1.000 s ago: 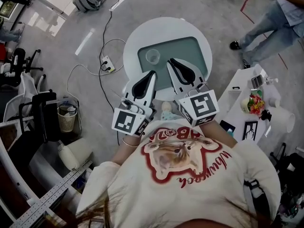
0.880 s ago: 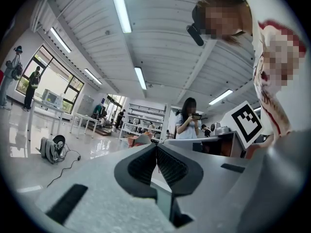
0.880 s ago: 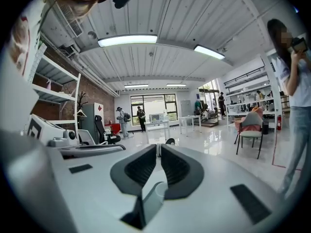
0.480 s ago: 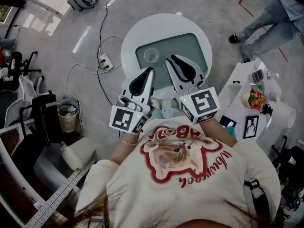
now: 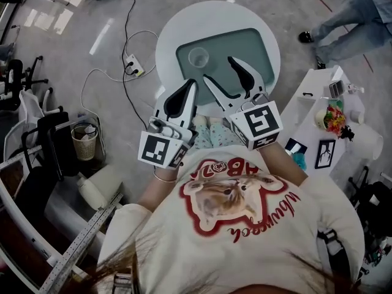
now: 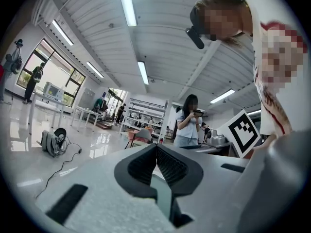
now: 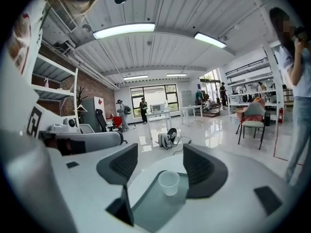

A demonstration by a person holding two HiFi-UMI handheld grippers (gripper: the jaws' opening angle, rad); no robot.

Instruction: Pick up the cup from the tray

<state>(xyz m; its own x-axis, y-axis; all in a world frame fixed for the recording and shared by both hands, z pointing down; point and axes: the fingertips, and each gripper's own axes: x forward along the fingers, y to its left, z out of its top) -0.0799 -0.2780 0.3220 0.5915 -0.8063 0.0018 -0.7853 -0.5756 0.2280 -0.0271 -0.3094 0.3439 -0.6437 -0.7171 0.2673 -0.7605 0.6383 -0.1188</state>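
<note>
A clear plastic cup (image 5: 198,57) stands upright at the far left of the green tray (image 5: 248,45) on a round white table (image 5: 168,54). My right gripper (image 5: 218,69) hovers over the tray's near part. Its jaws are opening and stand wide apart with nothing between them. In the right gripper view the cup (image 7: 168,182) stands on the tray (image 7: 146,205) ahead of the gripper (image 7: 162,161), untouched. My left gripper (image 5: 191,83) is shut and empty at the table's near edge, left of the tray. The left gripper view shows that gripper (image 6: 156,148) with its pads pressed together and pointing up into the room.
A white side table (image 5: 318,87) with small items stands to the right. A person's legs (image 5: 358,14) are at the top right. A power strip with cables (image 5: 131,71) lies on the floor to the left, with a bin (image 5: 82,143) and chairs farther left.
My right gripper's jaws have gone from shut to wide apart. Both grippers have crept a little forward over the table's near side.
</note>
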